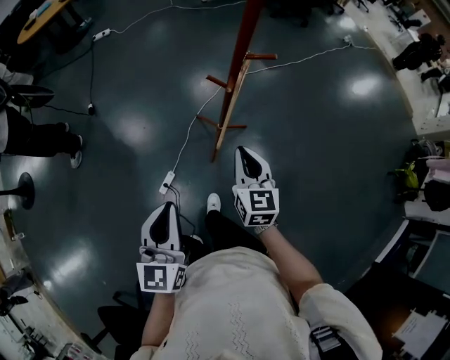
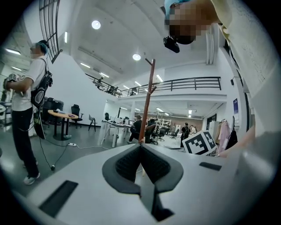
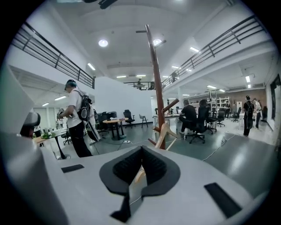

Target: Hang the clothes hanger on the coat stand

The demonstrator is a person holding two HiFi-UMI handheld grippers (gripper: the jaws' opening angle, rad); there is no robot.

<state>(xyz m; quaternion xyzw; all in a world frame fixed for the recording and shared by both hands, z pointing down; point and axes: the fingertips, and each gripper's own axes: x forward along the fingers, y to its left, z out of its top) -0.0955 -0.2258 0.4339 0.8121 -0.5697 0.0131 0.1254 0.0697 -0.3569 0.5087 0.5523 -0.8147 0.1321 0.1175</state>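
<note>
The coat stand is a red-brown pole with short pegs, standing on the dark floor ahead of me; it also shows as the coat stand and the coat stand. A pale wooden clothes hanger lies along the pole's lower part, against the low pegs, and the same hanger shows close to the pole. My right gripper is shut and empty, just short of the hanger's lower end. My left gripper is shut and empty, lower left, well back from the stand.
A white cable with a power strip runs across the floor left of the stand's base. A person stands at the far left. Desks line the right side, and a round table is at the top left.
</note>
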